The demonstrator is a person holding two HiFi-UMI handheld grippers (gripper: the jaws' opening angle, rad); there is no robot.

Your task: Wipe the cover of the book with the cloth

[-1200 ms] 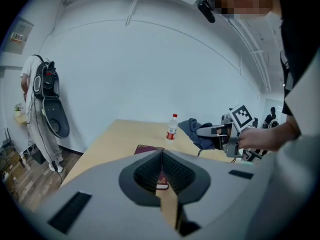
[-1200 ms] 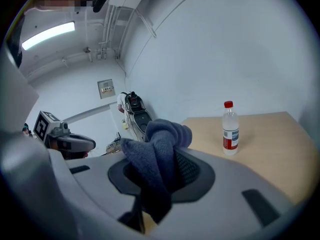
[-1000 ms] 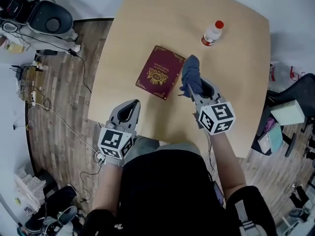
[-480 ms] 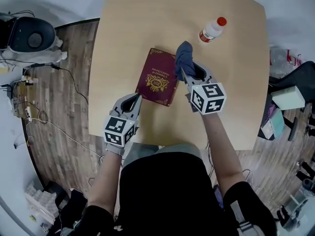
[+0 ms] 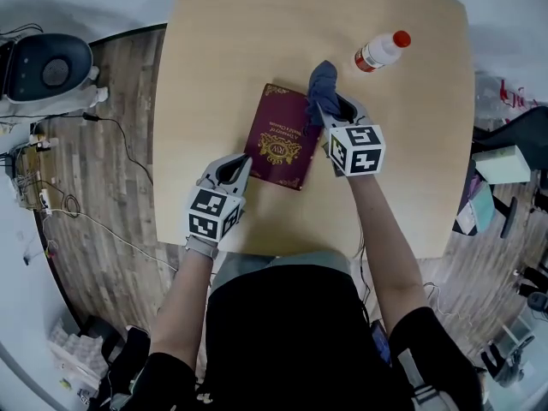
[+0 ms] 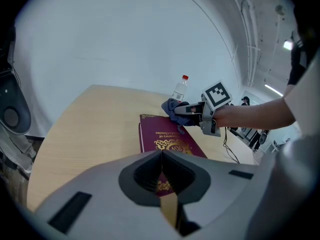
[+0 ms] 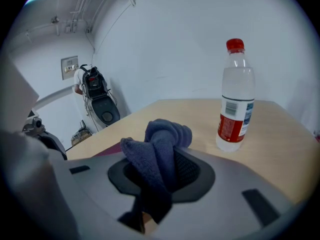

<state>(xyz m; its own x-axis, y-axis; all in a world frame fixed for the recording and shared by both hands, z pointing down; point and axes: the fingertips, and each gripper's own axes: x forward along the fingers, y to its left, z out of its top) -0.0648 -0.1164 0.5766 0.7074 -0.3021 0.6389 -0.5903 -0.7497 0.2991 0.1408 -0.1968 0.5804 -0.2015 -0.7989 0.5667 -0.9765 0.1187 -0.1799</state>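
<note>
Maroon gold-stamped hardcover book lies mid-frame on a pale wooden table, long axis near vertical. Right gripper, jaws clamped on a bunched dark blue cloth, sits at its upper right edge. Left gripper, jaws together and empty, is beside its lower left edge.

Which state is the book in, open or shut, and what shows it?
Shut. The book lies flat with its maroon front cover and gold emblem facing up; no pages show.

The right gripper carried the cloth to the book's 1 o'clock corner; the left gripper neared its 8 o'clock edge.
</note>
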